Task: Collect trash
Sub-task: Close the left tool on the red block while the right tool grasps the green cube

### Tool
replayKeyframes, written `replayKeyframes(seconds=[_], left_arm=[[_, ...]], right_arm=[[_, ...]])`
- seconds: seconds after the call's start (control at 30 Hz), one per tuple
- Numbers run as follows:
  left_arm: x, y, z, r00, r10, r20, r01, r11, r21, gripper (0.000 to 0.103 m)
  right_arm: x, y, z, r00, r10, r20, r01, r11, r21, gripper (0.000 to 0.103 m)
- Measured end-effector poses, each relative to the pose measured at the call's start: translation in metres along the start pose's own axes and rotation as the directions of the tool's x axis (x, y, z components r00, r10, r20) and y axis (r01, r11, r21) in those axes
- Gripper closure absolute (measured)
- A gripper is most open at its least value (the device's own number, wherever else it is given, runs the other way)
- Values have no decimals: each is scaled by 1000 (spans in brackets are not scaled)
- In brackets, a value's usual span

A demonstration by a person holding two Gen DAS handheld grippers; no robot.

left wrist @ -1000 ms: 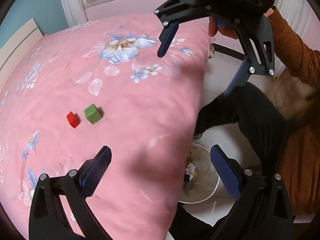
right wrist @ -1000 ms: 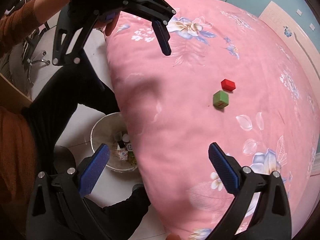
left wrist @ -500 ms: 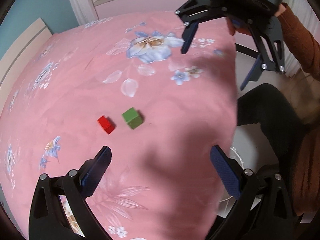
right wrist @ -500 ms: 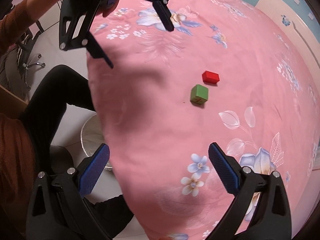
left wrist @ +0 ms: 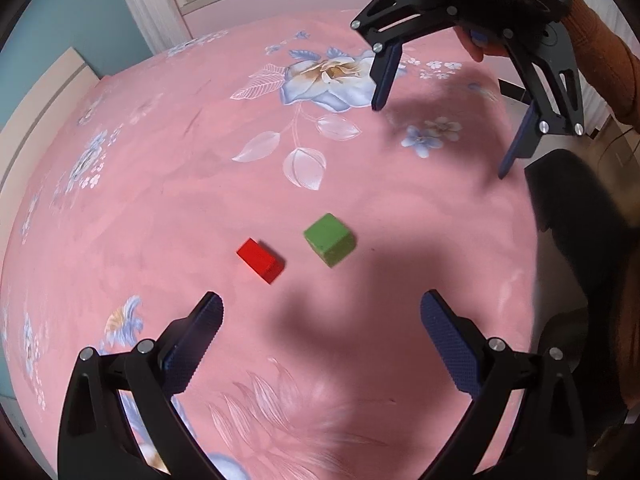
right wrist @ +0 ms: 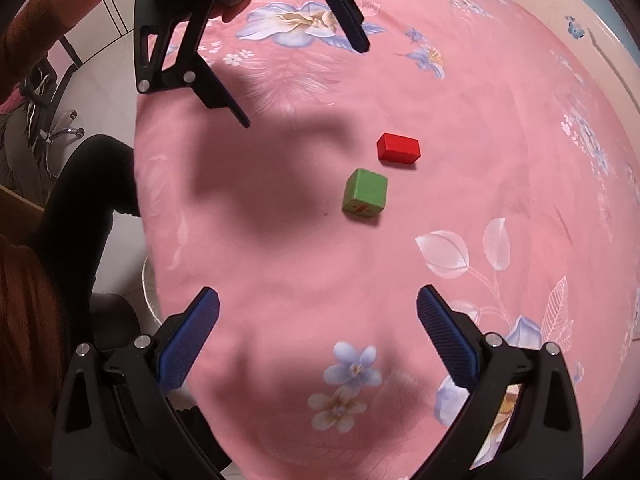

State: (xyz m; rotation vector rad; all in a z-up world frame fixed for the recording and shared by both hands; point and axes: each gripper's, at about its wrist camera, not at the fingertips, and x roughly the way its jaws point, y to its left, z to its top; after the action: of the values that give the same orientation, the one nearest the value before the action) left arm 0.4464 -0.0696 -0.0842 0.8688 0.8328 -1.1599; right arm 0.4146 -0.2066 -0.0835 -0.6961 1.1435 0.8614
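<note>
A red block and a green cube lie side by side on the pink floral bedcover. My left gripper is open and hovers just short of them, holding nothing. My right gripper is open too and hangs over the bed's edge beyond the cube. In the right wrist view the green cube has a red mark on its near face, and the red block lies just past it. My right gripper stands open short of the cube, and the left gripper faces it from the far side.
The bed edge drops to a tiled floor on the left of the right wrist view. A sliver of a pale bin rim shows there, beside a person's black-clad leg. A chair base stands further off. An orange sleeve holds the right gripper.
Both grippers have swung from over the bin at the bed's edge to above the bedcover, closing on the two blocks. The bin has slid almost out of view. Both stay open.
</note>
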Motion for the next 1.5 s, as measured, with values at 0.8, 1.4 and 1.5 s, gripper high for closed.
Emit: replayKeyframes(seconds=[0.8,1.4,1.5], left_arm=[[75,55,16,990,-116,-75,122,989,80,2],[91,61,6,979,-182,-89,189,979,75,33],[93,59,6,978,-186,-99,194,978,81,41]], right_arm=[[54,-42,30,998,52,39,-53,998,31,6],[93,-56,41,995,90,51,-92,995,36,45],[94,-54,43,993,99,60,-102,994,41,55]])
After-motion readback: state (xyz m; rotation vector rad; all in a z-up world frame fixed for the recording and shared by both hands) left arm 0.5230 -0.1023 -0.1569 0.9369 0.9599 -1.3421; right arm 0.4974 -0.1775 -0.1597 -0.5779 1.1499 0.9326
